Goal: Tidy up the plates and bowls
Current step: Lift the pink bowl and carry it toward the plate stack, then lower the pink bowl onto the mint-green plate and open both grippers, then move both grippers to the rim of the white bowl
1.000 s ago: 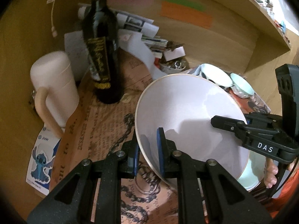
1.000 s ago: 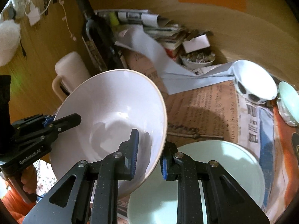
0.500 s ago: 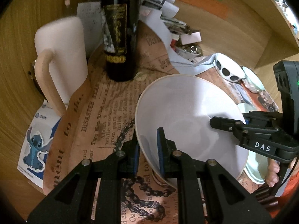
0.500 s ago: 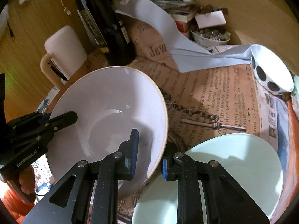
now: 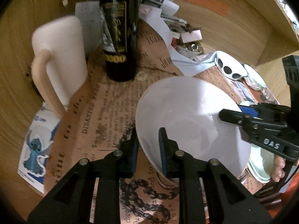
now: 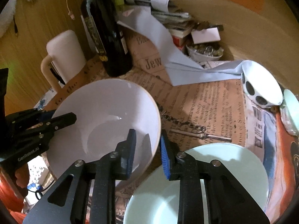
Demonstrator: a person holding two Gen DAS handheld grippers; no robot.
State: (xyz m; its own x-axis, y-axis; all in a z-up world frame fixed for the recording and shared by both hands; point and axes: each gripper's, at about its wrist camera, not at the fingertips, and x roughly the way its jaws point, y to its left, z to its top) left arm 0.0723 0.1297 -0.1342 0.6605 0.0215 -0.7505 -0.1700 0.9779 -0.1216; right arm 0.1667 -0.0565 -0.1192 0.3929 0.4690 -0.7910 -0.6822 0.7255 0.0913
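Both grippers, left gripper (image 5: 147,149) and right gripper (image 6: 147,153), have just been easing their jaws off the white bowl's (image 5: 186,119) opposite rims, releasing it mid-table on the newsprint cover (image 5: 112,108) beside the pale green plate (image 6: 224,164).

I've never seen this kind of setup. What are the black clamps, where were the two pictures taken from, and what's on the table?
There is no robot. A person holds a two-finger clamp in each hand, each with a camera looking along its fingers. One picture is from the left gripper, the other from the right gripper. Both straddle opposite rims of a white bowl, apparently set down on newspaper-print paper. Their jaws have just been opening, so the pads seem to have let go. Nearby are a dark bottle, a cream mug, a spotted bowl and a pale green plate.
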